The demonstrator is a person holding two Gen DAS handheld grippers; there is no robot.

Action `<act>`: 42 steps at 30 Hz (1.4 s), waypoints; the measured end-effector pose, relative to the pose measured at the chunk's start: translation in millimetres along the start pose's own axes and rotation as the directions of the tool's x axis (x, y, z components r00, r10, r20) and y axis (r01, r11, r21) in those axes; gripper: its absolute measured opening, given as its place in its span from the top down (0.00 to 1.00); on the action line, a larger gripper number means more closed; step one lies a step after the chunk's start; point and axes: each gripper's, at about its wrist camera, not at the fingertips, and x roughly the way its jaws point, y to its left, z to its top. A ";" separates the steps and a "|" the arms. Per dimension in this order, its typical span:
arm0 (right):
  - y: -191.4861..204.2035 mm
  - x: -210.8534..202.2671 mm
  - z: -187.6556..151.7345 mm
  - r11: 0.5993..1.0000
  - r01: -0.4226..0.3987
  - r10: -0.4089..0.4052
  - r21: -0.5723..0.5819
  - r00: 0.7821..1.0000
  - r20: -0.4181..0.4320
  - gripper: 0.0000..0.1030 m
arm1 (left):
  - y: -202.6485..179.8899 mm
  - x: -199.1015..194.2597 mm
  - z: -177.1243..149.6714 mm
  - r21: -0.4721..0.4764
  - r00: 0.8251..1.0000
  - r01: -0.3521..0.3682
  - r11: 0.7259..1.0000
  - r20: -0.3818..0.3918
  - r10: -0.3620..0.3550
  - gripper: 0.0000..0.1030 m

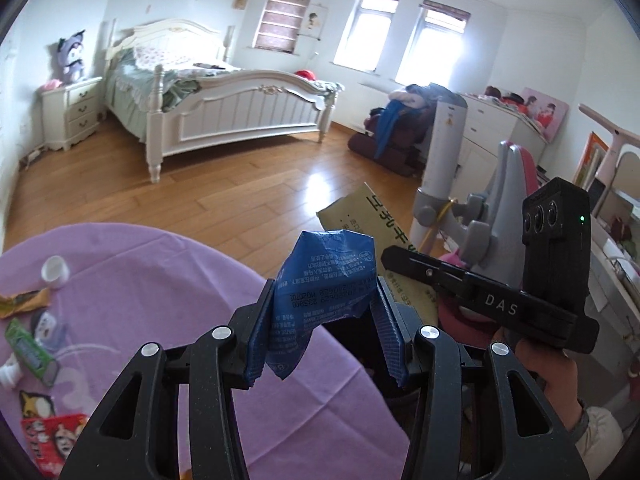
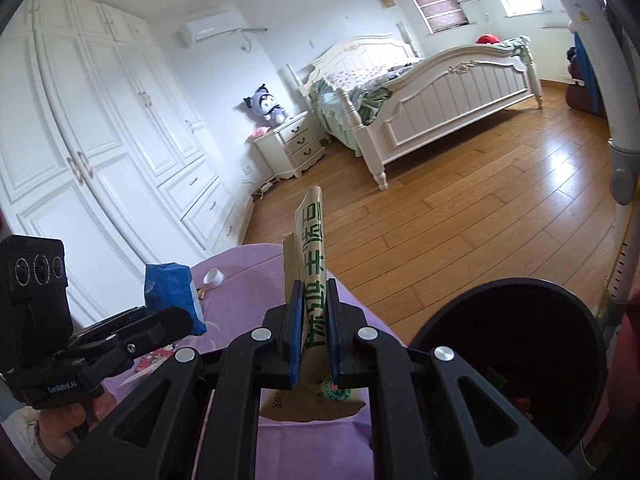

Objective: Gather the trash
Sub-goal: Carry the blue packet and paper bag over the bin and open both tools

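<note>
The left gripper is clamped on a blue wrapper. The wrapper is crumpled and shiny, with tiny white print on it, and it sticks up between the two blue ridged pads. The right gripper is squeezed tight on a tan packet. That packet is flat and stiff, with big green letters down its side and a round green mark near the bottom.

Both pieces of trash are held up above the table. The table is round and has a soft purple cloth on it. On the cloth lie more bits: a small white cup, a green pack and a red wrapper. Just beside the table, on the right gripper's side, is a round black bin with a dark, deep inside.

Past the table is a shiny wooden floor. Farther back stands a white bed with a curvy frame.
</note>
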 end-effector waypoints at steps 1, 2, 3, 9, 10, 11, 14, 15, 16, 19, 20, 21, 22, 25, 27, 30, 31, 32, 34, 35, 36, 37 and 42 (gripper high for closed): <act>-9.4 -4.0 -1.3 1.000 0.015 -0.015 0.016 1.000 0.007 0.89 | -6.1 9.7 1.1 0.012 1.000 0.008 1.000 -0.011 -0.008 0.54; -19.3 -7.8 -3.1 0.999 0.029 -0.030 0.032 0.999 0.012 0.89 | -13.8 19.4 0.5 0.020 1.000 0.017 1.000 -0.023 -0.017 0.54; -27.8 -10.0 -4.8 0.998 0.042 -0.043 0.048 0.999 0.014 0.89 | -20.5 28.1 -0.1 0.025 0.999 0.028 0.999 -0.034 -0.028 0.54; -75.0 -16.3 -17.3 0.985 0.116 -0.119 0.129 0.993 0.012 0.89 | -57.9 74.9 -7.1 0.061 0.993 0.078 0.995 -0.093 -0.072 0.54; -79.7 -15.9 -19.7 0.983 0.128 -0.130 0.134 0.991 0.008 0.89 | -63.0 80.7 -8.8 0.067 0.992 0.082 0.994 -0.100 -0.075 0.54; -85.1 -16.6 -22.5 0.981 0.133 -0.135 0.141 0.991 0.003 0.89 | -67.2 87.5 -10.0 0.073 0.991 0.086 0.994 -0.108 -0.077 0.54; -97.7 -11.9 -27.8 0.974 0.153 -0.152 0.166 0.988 -0.018 0.89 | -77.4 106.6 -12.9 0.083 0.988 0.091 0.992 -0.133 -0.080 0.54; -102.6 -11.9 -30.2 0.972 0.157 -0.155 0.173 0.988 -0.024 0.89 | -79.5 111.7 -12.8 0.086 0.987 0.091 0.992 -0.140 -0.078 0.54; -107.2 -10.1 -31.8 0.970 0.161 -0.158 0.181 0.987 -0.031 0.89 | -80.9 116.6 -13.4 0.086 0.986 0.089 0.992 -0.147 -0.076 0.54; -120.9 -21.1 -43.6 0.966 0.175 -0.170 0.192 0.984 -0.047 0.89 | -82.5 129.1 -15.4 0.085 0.984 0.085 0.993 -0.167 -0.070 0.54; -122.1 -21.7 -45.7 0.964 0.177 -0.170 0.197 0.984 -0.051 0.89 | -83.2 133.0 -16.7 0.087 0.982 0.083 0.993 -0.175 -0.067 0.54; -124.2 -21.5 -48.0 0.963 0.180 -0.172 0.201 0.984 -0.054 0.89 | -84.3 138.0 -16.8 0.083 0.979 0.084 0.993 -0.192 -0.067 0.54; -126.9 -20.9 -47.7 0.962 0.183 -0.174 0.204 0.983 -0.059 0.89 | -83.8 139.4 -16.1 0.075 0.978 0.089 0.993 -0.196 -0.073 0.54; -130.3 -21.2 -49.8 0.958 0.186 -0.176 0.217 0.982 -0.064 0.89 | -84.7 140.9 -14.3 0.092 0.980 0.083 0.992 -0.190 -0.064 0.54; -132.1 -21.0 -50.7 0.957 0.187 -0.176 0.221 0.982 -0.067 0.89 | -88.3 144.6 -14.4 0.091 0.978 0.085 0.992 -0.199 -0.065 0.54; -136.1 -20.2 -51.2 0.956 0.188 -0.176 0.225 0.982 -0.072 0.89 | -89.9 145.4 -14.0 0.095 0.977 0.088 0.992 -0.203 -0.068 0.54; -136.7 -20.3 -51.4 0.956 0.188 -0.176 0.226 0.982 -0.072 0.89 | -91.6 146.3 -14.3 0.100 0.977 0.088 0.991 -0.204 -0.066 0.54; -136.8 -20.5 -52.3 0.955 0.190 -0.178 0.227 0.981 -0.072 0.89 | -93.4 147.8 -14.2 0.104 0.976 0.087 0.991 -0.207 -0.064 0.54; -139.5 -20.0 -52.3 0.954 0.191 -0.179 0.229 0.981 -0.074 0.89 | -96.3 151.2 -14.5 0.108 0.975 0.083 0.991 -0.216 -0.058 0.54; -139.9 -20.3 -52.3 0.954 0.193 -0.180 0.230 0.981 -0.074 0.89 | -96.0 151.7 -14.1 0.109 0.974 0.081 0.991 -0.220 -0.055 0.54; -141.2 -20.7 -52.2 0.953 0.194 -0.182 0.231 0.981 -0.073 0.89 | -97.0 153.3 -14.1 0.110 0.973 0.079 0.991 -0.224 -0.053 0.54; -142.3 -21.2 -52.5 0.953 0.197 -0.184 0.233 0.980 -0.073 0.89 | -97.2 154.2 -13.9 0.111 0.973 0.078 0.991 -0.226 -0.052 0.54; -145.7 -23.6 -52.6 0.944 0.217 -0.205 0.248 0.976 -0.074 0.88 | -101.5 158.6 -12.2 0.122 0.972 0.069 0.990 -0.231 -0.040 0.47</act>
